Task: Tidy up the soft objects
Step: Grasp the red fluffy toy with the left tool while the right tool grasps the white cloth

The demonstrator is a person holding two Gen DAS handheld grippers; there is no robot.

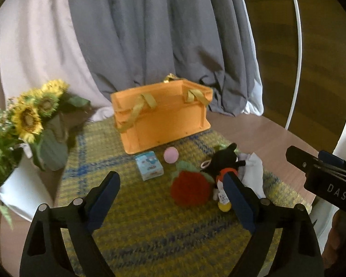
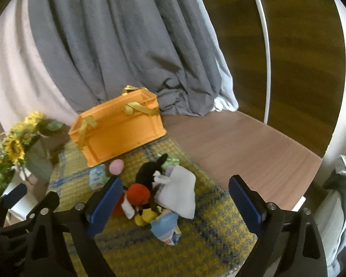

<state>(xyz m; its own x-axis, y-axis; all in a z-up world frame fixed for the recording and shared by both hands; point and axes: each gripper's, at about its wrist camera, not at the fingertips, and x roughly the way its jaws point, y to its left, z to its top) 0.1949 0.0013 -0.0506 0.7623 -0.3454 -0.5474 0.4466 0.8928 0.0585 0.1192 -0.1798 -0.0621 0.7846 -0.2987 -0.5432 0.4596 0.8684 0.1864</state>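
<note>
Left wrist view: the left tongs (image 1: 171, 190) gape wide and empty above a woven yellow-and-blue mat (image 1: 136, 228). The boxy orange fabric basket (image 1: 163, 124) stands upright at the mat's far edge, its long side across the view. Before it lie a fuzzy red plush (image 1: 190, 190) and a black plush toy (image 1: 223, 164).

Right wrist view: the right tongs (image 2: 175, 194) gape empty over the plush heap; the basket (image 2: 120, 129) runs diagonally beyond.
</note>
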